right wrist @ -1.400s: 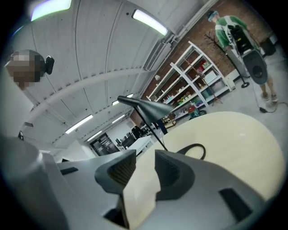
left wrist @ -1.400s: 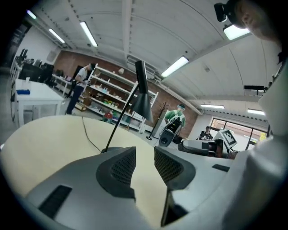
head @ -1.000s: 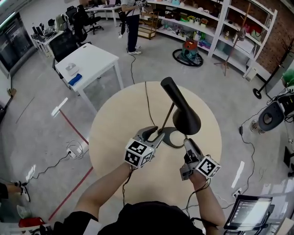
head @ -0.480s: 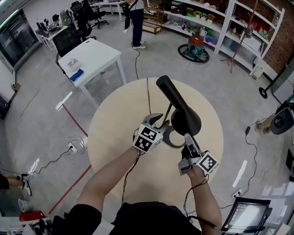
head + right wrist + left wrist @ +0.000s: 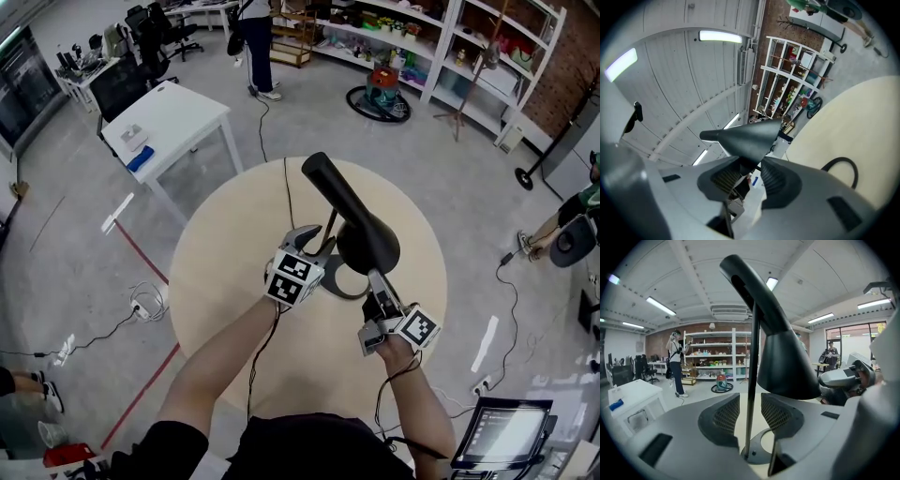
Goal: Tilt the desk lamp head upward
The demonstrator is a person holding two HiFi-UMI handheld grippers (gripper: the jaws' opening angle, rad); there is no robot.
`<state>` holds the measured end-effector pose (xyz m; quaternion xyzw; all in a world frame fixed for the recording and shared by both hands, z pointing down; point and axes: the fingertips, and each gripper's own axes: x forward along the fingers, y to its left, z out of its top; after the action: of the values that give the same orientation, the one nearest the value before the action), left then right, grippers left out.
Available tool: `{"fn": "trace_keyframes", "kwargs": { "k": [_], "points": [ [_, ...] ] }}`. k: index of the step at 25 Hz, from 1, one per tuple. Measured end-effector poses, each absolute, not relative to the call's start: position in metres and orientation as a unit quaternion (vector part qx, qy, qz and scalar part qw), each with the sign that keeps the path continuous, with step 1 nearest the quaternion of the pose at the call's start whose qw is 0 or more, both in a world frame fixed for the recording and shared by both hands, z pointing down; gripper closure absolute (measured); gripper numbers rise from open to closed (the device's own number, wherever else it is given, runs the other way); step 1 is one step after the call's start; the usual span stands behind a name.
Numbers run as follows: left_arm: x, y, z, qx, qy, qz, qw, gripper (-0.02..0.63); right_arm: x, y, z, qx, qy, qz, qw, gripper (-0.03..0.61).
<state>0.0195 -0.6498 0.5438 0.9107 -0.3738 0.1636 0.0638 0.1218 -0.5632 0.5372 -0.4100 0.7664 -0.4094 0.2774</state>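
The left gripper [image 5: 315, 243], fingers spread, has moved in to straddle the stem [image 5: 328, 232] from 9 o'clock. The right gripper [image 5: 375, 279], fingers just closing, pinches the lamp head [image 5: 361, 234] at its 6 o'clock rim, so the tilt looks imminent.

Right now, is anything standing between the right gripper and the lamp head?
Nothing visible does. The fingers of the right gripper have just been closing onto the lower rim of the lamp head, and that rim sits between them. The space above the head looks free too.
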Motion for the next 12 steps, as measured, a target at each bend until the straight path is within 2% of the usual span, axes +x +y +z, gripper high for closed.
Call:
{"fn": "trace_keyframes", "kwargs": {
  "k": [7,8,12],
  "points": [
    [0.026,-0.657,0.548,0.909,-0.378,0.171,0.047,0.493,0.132,-0.560,0.528,-0.426,0.774,-0.383,0.270,0.445],
    [0.026,-0.658,0.550,0.907,-0.382,0.172,0.048,0.553,0.135,-0.559,0.526,-0.431,0.776,-0.378,0.265,0.445],
    [0.024,-0.660,0.553,0.903,-0.391,0.168,0.053,0.561,0.147,-0.557,0.514,-0.448,0.783,-0.352,0.250,0.448]
  ]
}}
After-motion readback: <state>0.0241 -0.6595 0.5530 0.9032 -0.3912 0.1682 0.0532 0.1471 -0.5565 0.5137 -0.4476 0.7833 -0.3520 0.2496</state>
